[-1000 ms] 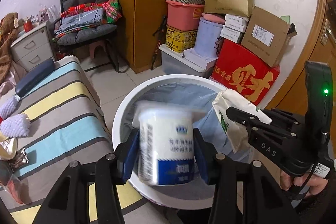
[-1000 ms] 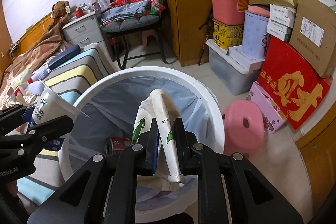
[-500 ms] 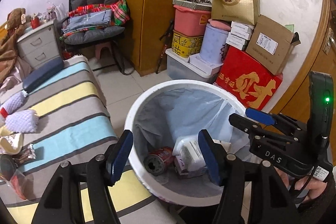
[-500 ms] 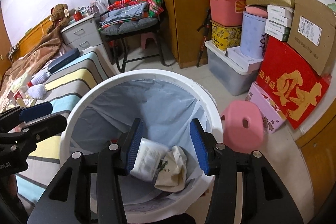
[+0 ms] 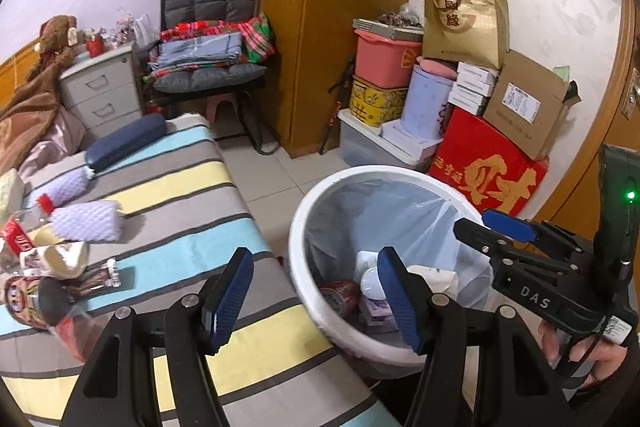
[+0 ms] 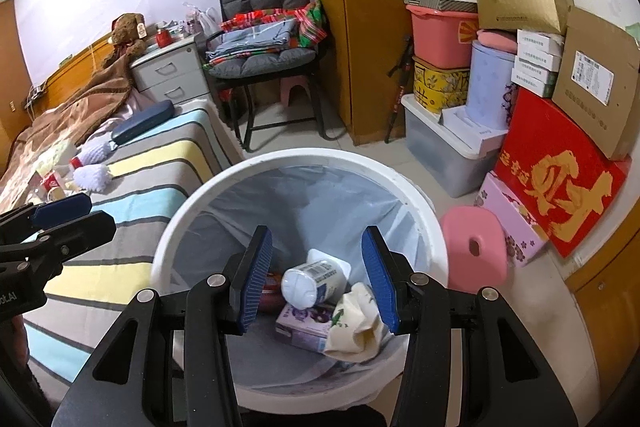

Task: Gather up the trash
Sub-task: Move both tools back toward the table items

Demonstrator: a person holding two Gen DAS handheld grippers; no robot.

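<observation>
Far left, on the striped bed (image 5: 168,195): loose wrappers and snack packets (image 5: 52,263) heaped by two white foam sleeves (image 5: 86,219), none of it binned yet. Left gripper (image 5: 316,301) over the bed's edge beside the bin, blue fingers (image 5: 230,297) spread, nothing between them. Centre: white trash bin (image 6: 192,211) lined with a pale blue bag (image 6: 320,203), standing on the tiled floor against the bed. Inside, at the bottom: red can (image 5: 340,297) lying on its side, white yogurt cup (image 6: 316,281) tipped over on a purple carton (image 6: 304,325), crumpled cream paper bag with a green print (image 6: 356,323) touching both. Right gripper (image 6: 318,277) directly above the bin mouth, fingers (image 6: 378,277) spread apart and empty. Right of the bin: pink stool (image 6: 474,247), then a clear lidded storage tub (image 6: 436,143) carrying a yellow tin and a pink tub; contents hidden. Red gift box (image 6: 560,179) at far right.
</observation>
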